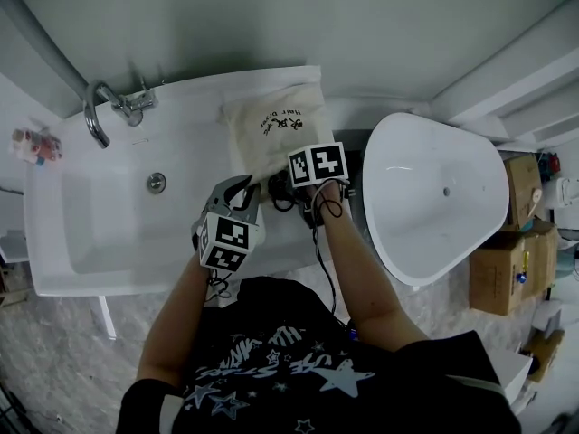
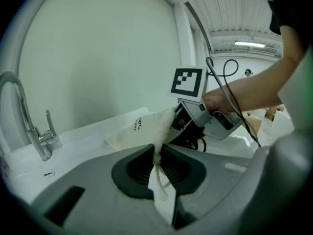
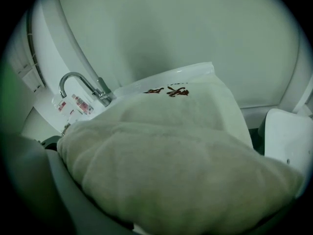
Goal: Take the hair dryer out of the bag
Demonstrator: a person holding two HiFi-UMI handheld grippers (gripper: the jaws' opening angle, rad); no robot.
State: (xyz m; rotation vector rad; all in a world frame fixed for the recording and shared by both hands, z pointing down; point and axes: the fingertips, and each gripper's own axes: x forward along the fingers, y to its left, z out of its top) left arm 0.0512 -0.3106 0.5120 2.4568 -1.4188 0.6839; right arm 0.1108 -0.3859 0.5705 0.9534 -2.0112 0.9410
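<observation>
Left hand-held gripper (image 2: 157, 155) tight on near edge of cloth bag (image 2: 141, 127), bag body just ahead.

Your head view is evenly lit from above, soft with no hard shadows; the white tub (image 1: 425, 224) is bright but not clipped. All three views bend at the edges from the fisheye. In the left gripper view, the strip light (image 2: 249, 44) flares slightly upper right, the near foreground is soft and the corners are dark. The right gripper view is dim and greenish with heavy vignetting, and the bag (image 3: 171, 170) fills the bottom, blurred.
</observation>
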